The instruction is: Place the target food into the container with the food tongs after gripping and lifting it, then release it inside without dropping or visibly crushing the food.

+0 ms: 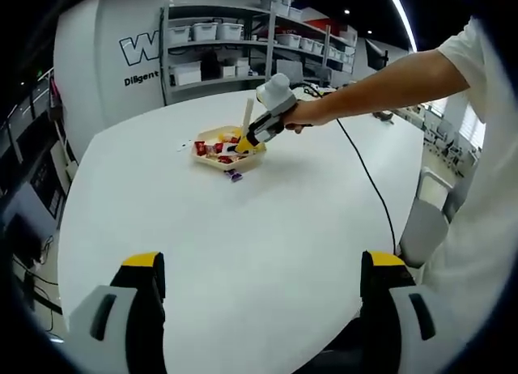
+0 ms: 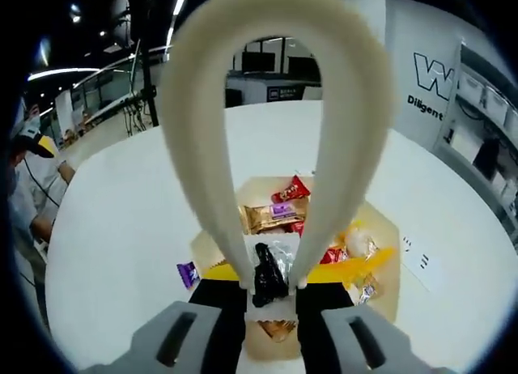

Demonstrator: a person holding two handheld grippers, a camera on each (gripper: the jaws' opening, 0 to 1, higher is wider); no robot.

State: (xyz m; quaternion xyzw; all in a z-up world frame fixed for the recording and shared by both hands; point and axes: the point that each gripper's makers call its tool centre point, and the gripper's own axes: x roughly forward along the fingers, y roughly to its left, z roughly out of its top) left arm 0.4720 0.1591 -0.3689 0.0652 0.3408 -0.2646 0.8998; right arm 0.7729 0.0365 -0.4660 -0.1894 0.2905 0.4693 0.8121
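1. The target food (image 2: 269,270) is a small dark packet, black and glossy with a clear crinkled wrapper around it, seen in the right gripper view.
2. It sits between the two tips of the cream-coloured tongs (image 2: 267,107), just above the right gripper (image 2: 271,297), and it hangs over the tray (image 2: 380,228).
3. The tongs form a tall loop that rises from the right gripper's jaws; the arms narrow down to the packet, and the tips touch it on either side.
4. The right gripper's black jaws press the lower arms of the tongs together, so they stand narrow, clamped on the tongs.
5. The tray is a shallow tan container on the white counter (image 2: 121,228), holding other wrapped snacks: a red packet (image 2: 290,189), a brown-gold packet (image 2: 271,216) and a yellow strip (image 2: 348,270).
6. A small purple sweet (image 2: 188,273) lies on the counter just beside the tray's left edge.
7. In the left gripper view the right gripper (image 1: 252,139) is held by a person's hand (image 1: 301,115) over the tray (image 1: 212,135) far across the counter (image 1: 243,244); whether the packet is lifted clear of the tray is hard to tell at that size.
8. The left gripper (image 1: 263,309) is well apart from the tray, its yellow-tipped jaws spread wide over bare counter with nothing between them.
9. Shelves (image 1: 243,42) with bins stand behind the counter.
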